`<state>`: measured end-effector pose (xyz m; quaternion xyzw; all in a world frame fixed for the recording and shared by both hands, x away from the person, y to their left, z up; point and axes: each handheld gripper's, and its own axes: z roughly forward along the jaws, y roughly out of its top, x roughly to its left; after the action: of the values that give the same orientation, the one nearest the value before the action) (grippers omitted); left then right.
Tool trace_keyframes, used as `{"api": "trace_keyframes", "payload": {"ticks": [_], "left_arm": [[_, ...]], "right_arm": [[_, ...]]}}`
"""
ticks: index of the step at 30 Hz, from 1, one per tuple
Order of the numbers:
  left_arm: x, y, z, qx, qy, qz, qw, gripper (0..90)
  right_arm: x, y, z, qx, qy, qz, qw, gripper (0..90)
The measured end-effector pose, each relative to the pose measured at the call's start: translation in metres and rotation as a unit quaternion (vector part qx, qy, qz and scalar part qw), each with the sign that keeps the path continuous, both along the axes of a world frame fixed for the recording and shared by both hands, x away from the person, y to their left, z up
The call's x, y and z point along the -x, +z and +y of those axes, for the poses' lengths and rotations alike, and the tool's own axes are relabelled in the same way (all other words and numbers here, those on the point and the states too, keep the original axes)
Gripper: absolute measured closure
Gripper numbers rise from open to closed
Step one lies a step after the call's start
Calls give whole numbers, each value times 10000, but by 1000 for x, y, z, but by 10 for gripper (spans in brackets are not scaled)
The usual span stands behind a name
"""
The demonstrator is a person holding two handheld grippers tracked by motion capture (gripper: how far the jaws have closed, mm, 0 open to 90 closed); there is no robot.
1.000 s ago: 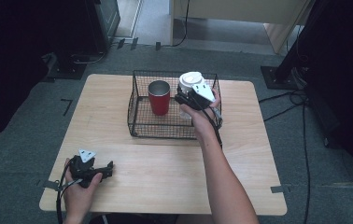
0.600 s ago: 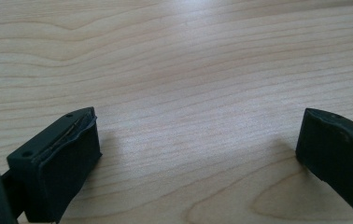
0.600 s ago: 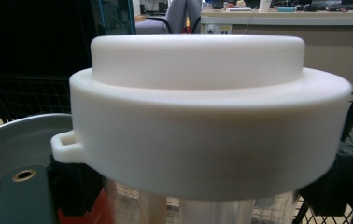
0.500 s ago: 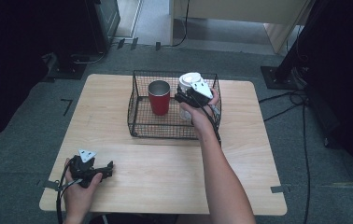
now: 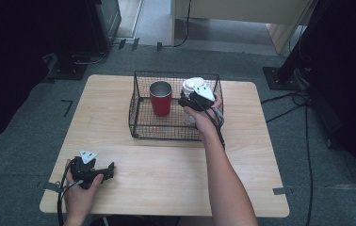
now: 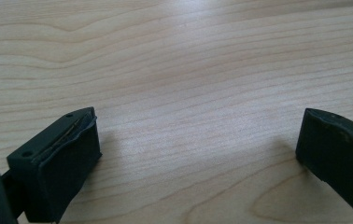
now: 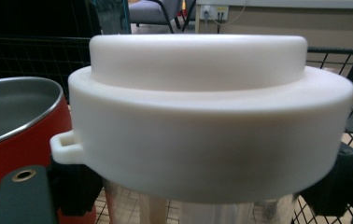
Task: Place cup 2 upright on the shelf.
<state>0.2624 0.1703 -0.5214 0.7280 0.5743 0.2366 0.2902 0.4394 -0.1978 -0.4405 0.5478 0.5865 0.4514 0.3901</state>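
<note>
Since a second ago the right gripper (image 5: pixel 191 100) has shifted only slightly at the white-lidded cup (image 5: pixel 194 85), and the left gripper (image 5: pixel 101 170) has stayed where it was.

In the high view, a black wire basket (image 5: pixel 141 123) sits on the far middle of the wooden tabletop (image 5: pixel 166 174). Inside it a red cup (image 5: pixel 160 99) with a metal inner wall stands upright at the left, and the white-lidded cup stands just beside it at the right. The right hand (image 5: pixel 205 113) reaches over the basket's near wall, holding the right gripper against that cup just under the lid. The left hand (image 5: pixel 79 188) rests the left gripper on the tabletop near the front left corner, well apart from the basket.

In the left gripper view, its two black jaws stand wide apart with bare wood grain between them, gripping nothing.

In the right gripper view, the white lid (image 7: pixel 212 112) looms close, with a small tab at its left edge and a shiny metal body below. The black jaws sit on either side of that body just beneath the lid, seemingly closed on it. The red cup (image 7: pixel 11 140) stands just to the left, with basket wire behind.
</note>
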Motion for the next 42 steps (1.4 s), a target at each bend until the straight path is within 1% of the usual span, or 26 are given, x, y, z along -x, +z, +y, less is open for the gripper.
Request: {"api": "trace_keyframes", "payload": {"ticks": [2,4,7,8,12,16,20,21,23,25,33,36,39,42], "left_arm": [[0,0,0,1,0,-1,10000,2],[0,0,0,1,0,-1,10000,2],[0,0,0,0,0,-1,10000,2],[0,0,0,0,0,0,10000,2],[0,0,0,0,-2,0,10000,2],[0,0,0,0,-2,-1,10000,2],[0,0,0,-1,-3,1,10000,2],[0,0,0,-1,-2,-1,10000,2],[0,0,0,-1,-2,-1,10000,2],[0,0,0,-1,-2,-1,10000,2],[0,0,0,-3,-5,1,10000,2],[0,0,0,-2,-2,0,10000,2],[0,0,0,-4,-6,1,10000,2],[0,0,0,-4,-2,1,10000,2]], "right_arm": [[1,0,0,21,23,76,10000,159],[1,-1,-1,115,46,124,9998,158],[1,-2,-1,110,64,213,9997,158],[1,-2,-1,139,77,210,9997,159],[2,-4,1,213,162,41,9996,162],[1,-4,3,194,233,-74,9995,162],[-4,-3,4,142,199,-136,9996,162],[-5,-3,4,111,182,-134,9997,161],[-6,-3,5,125,229,-156,9995,161],[-6,-3,5,125,213,-145,9996,160],[0,-2,0,-5,241,-85,9997,158],[2,-1,-2,-113,290,-29,9995,153],[4,1,-1,-123,320,20,9994,135],[5,1,2,25,323,-60,9995,129]]}}
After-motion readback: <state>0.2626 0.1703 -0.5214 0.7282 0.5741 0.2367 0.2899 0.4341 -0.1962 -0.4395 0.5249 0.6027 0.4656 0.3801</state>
